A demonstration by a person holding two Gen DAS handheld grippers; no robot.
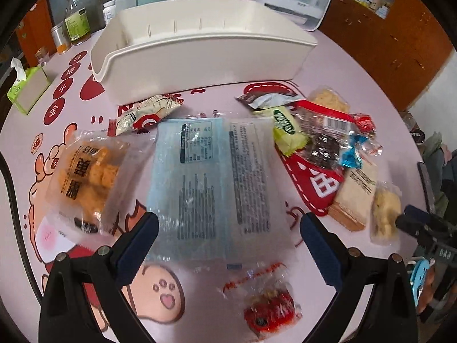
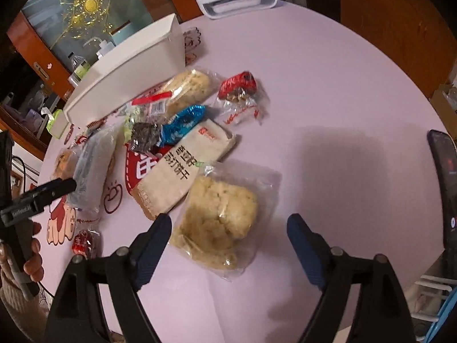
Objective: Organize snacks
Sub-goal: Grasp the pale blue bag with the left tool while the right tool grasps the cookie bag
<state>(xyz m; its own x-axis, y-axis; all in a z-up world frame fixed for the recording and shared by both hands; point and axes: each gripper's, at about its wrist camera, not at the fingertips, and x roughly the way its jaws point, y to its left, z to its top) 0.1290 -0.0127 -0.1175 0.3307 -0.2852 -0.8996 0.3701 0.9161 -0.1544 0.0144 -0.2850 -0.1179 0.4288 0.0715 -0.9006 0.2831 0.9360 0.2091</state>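
- Snacks are scattered across the middle of the round pink table point(image 2: 328, 85), none in the white bin point(image 1: 200, 54) so far as I can see; the bin sits toward the far edge.
- Left gripper point(image 1: 228, 228) is spread wide, pointing down at a big clear-blue packet point(image 1: 211, 177) with printed text. The packet lies between the fingers, but the pads aren't pressing on it.
- Just beside that packet on one side: an orange fried-snack bag point(image 1: 88, 171). On the near side, a small red wrapped candy point(image 1: 268, 308).
- Right gripper point(image 2: 228, 228) is also wide apart, over a clear bag holding a pale crumbly pastry point(image 2: 220, 217). Nothing pinched, the bag just lies flat between the fingers.
- Touching that pastry bag is a beige cracker pack point(image 2: 182, 165), and past it a jumble: blue foil wrapper point(image 2: 182, 123), another pastry bag point(image 2: 188, 85) and a red-topped candy bag point(image 2: 240, 88).
- Along the far-left edge there's a green tissue box point(image 1: 25, 88) and some bottles point(image 1: 75, 20).
- A dark phone point(image 2: 445, 177) stands at the right edge of the table.
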